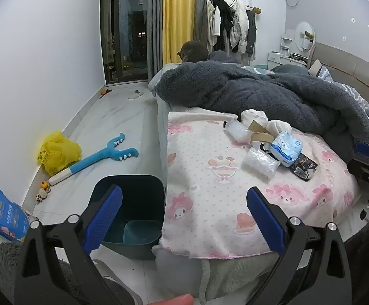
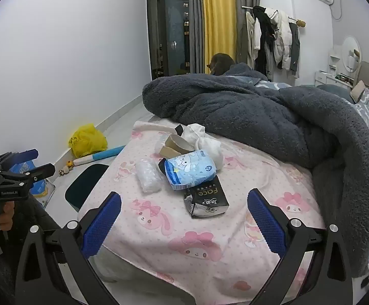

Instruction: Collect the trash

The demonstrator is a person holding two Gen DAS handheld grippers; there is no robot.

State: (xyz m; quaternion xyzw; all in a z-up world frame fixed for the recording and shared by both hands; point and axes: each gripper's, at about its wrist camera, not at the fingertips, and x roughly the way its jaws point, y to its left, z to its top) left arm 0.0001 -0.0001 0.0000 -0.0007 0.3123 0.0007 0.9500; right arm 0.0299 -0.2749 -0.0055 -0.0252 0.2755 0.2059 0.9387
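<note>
- Left wrist view: the left gripper hangs with jaws spread wide and empty, above the edge of the pink blanket. The dark teal bin stands on the floor just beside the bed, so I judge it best left unobstructed.
- Right wrist view: the right gripper is also spread and empty. The black wrapper lies nearest in the trash pile, partly under the blue tissue pack; pinch its free near edge first.

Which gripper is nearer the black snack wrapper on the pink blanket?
Right. The right gripper hangs open directly before the black wrapper, which lies between its fingers' lines. The left gripper is open off to the side, over the blanket's edge by the dark bin.
</note>
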